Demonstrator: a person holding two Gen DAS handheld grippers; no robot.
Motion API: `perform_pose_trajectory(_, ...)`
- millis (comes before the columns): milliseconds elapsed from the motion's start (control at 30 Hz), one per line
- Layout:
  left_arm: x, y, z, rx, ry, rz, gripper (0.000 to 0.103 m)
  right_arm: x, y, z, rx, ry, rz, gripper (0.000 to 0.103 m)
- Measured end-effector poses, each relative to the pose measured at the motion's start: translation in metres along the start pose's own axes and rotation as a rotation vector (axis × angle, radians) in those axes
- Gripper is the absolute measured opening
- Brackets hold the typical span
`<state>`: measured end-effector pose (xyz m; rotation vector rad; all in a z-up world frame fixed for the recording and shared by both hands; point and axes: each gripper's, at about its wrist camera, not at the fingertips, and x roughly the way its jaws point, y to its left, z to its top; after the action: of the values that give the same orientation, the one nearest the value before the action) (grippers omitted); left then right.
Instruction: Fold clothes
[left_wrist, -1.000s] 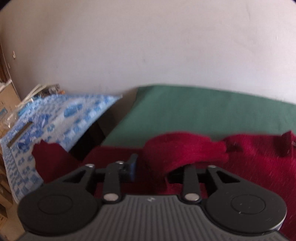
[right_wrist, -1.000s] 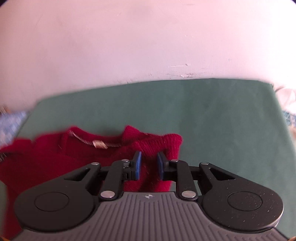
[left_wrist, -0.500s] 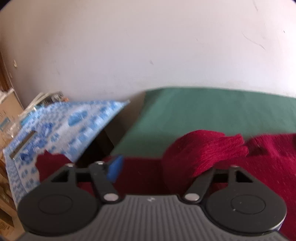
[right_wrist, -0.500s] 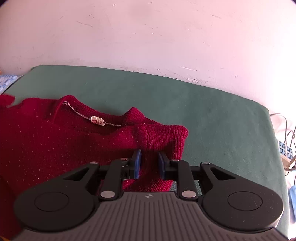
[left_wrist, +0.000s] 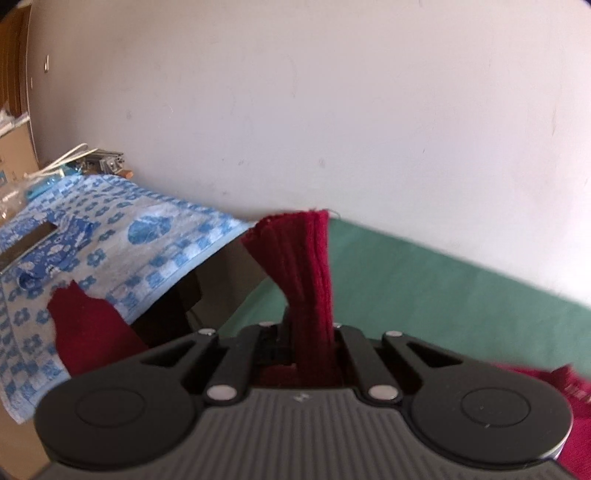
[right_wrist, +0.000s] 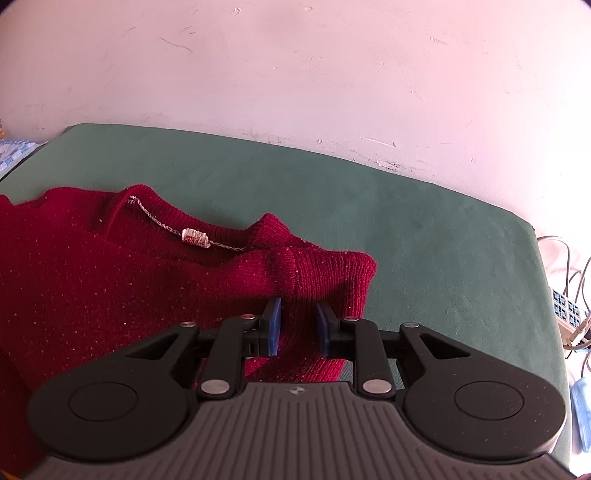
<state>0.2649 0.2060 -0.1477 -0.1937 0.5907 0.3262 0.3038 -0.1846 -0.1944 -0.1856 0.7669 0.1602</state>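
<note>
I judge the fold as barely begun. The red sweater (right_wrist: 122, 288) lies mostly flat on the green table cover (right_wrist: 424, 236), collar and its small neck label (right_wrist: 195, 237) facing up toward the wall, and no finished crease shows in either view.

My left gripper (left_wrist: 312, 332) is clamped tight on a bunched strip of the sweater's knit (left_wrist: 303, 266), which stands up out of the jaws in a narrow ribbed column, lifted off the table. It looks like a sleeve or side edge, but I cannot tell which. My right gripper (right_wrist: 297, 326) sits low over the sweater's right shoulder area with its blue pads (right_wrist: 274, 325) a narrow gap apart. Fabric runs between them, yet I cannot tell whether the pads actually press on it.

What is left, as I read it: carry the lifted part across the body, bring in the other side, then fold the length over.

Around me: a blue patterned towel (left_wrist: 110, 251) covers a surface off the left end of the table, with a scrap of red knit (left_wrist: 88, 332) hanging past that edge. Clutter (left_wrist: 99, 162) sits behind the towel, and cables with a power strip (right_wrist: 565, 314) lie off the right end. The overhanging cloth could drag or snag on the table edge as I pull
</note>
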Motion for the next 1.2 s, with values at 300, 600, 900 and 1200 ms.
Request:
perform_pose_trajectory(300, -0.037, -0.017, 0.017, -0.041, -0.024, -0.276, 0.001, 0.003, -0.001, 0.002, -0.005, 0.007, -0.001, 0.023)
perform_pose_trajectory(600, -0.123, -0.080, 0.030, 0.170, -0.160, -0.479, 0.001, -0.026, -0.022, 0.026, 0.067, 0.028, 0.142, 0.015)
perform_pose_trajectory(900, -0.186, -0.108, 0.018, 0.301, -0.207, -0.669, 0.001, -0.016, -0.008, 0.009, 0.072, 0.150, 0.196, 0.012)
perform_pose_trajectory(1200, -0.226, -0.116, -0.006, 0.404, -0.232, -0.755, 0.001, -0.011, -0.012, 0.010, 0.158, 0.137, 0.208, 0.016)
